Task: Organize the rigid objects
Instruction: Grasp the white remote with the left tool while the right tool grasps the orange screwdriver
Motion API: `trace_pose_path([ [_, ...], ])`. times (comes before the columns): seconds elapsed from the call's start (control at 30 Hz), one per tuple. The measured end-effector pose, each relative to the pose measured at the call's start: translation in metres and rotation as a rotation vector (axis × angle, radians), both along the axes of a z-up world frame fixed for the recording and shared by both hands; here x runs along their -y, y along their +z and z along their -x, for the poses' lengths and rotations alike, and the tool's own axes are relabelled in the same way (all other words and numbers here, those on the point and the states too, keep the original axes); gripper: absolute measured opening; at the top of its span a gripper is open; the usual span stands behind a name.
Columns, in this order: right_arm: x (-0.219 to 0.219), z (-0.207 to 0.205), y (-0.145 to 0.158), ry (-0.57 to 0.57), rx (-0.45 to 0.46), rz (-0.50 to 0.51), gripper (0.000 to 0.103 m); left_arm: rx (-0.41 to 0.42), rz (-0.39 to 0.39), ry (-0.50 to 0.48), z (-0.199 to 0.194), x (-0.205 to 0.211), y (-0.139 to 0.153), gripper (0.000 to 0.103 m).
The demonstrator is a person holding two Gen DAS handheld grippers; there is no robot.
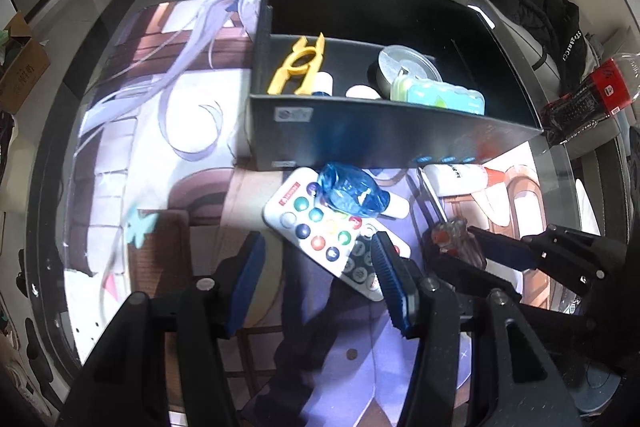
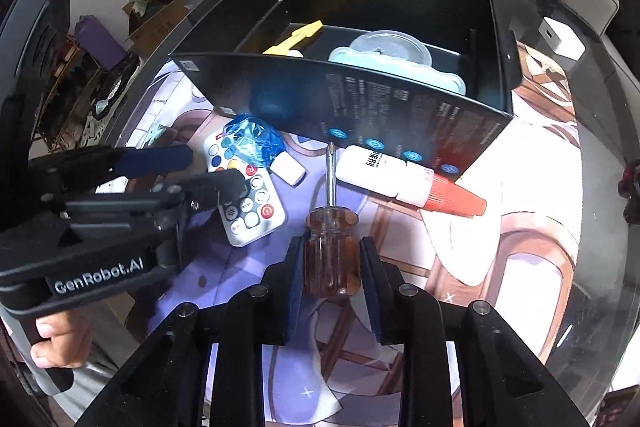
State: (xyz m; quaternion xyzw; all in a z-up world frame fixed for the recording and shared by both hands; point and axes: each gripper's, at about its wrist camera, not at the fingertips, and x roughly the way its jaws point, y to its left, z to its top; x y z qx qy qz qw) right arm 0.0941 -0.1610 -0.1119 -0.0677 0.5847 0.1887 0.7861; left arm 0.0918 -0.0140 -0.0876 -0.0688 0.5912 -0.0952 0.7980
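While the black box is taken as the landmark, pretty much everything loose is found along its near wall on the printed mat. A screwdriver is lying in front of that wall, tip pointed at the box, and its amber handle is bracketed by the 2 fingers of the right gripper; the pads look just about touching the handle, but a firm clamp can't be confirmed, so whether it's actually closed on it can't be told. A white glue bottle with an orange cap is seen right against the box wall, just beside the screwdriver shaft. On the other side of the shaft, a white remote with coloured buttons is laid out, and a crumpled blue wrapper plus a small white tube are piled on its end nearest the box. The left gripper is held spread wide above the remote's far end from the box, nothing in it. Inside the box, a yellow clip, a round tin and a light-blue case can be made out.
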Motion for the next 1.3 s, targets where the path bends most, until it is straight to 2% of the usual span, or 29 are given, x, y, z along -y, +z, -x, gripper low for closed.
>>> trace_pose_path([
  [0.3, 0.012, -0.005, 0.002, 0.002, -0.014, -0.006, 0.027, -0.017, 0.005, 0.034, -0.008, 0.012, 0.0, 0.057],
  [0.57, 0.025, -0.005, 0.003, -0.004, -0.017, -0.022, 0.027, -0.001, -0.058, 0.036, -0.019, 0.034, -0.002, 0.063],
  [0.67, 0.027, -0.005, 0.003, -0.003, -0.014, -0.023, 0.027, 0.012, -0.087, 0.014, -0.016, 0.036, -0.003, 0.058],
  [0.73, 0.026, -0.005, 0.003, -0.001, -0.012, -0.021, 0.027, 0.024, -0.111, -0.009, -0.014, 0.036, -0.002, 0.045],
  [0.83, 0.025, -0.004, 0.002, 0.003, -0.01, -0.019, 0.027, 0.031, -0.106, -0.063, -0.009, 0.03, -0.001, 0.039],
  [0.9, 0.023, -0.004, 0.002, 0.003, -0.011, -0.016, 0.027, 0.033, -0.103, -0.092, -0.003, 0.025, -0.001, 0.038],
  [1.07, 0.019, -0.003, 0.001, -0.001, -0.015, -0.024, 0.027, 0.028, -0.127, -0.179, 0.014, 0.02, -0.001, 0.038],
  [1.2, 0.016, -0.003, -0.001, 0.0, -0.015, -0.034, 0.031, 0.043, -0.159, -0.209, 0.032, 0.015, -0.002, 0.04],
  [1.27, 0.013, -0.003, -0.001, 0.004, -0.009, -0.037, 0.038, 0.054, -0.185, -0.235, 0.035, 0.018, -0.001, 0.047],
  [1.3, 0.011, -0.003, -0.001, 0.005, -0.005, -0.04, 0.044, 0.053, -0.2, -0.234, 0.035, 0.02, -0.002, 0.054],
])
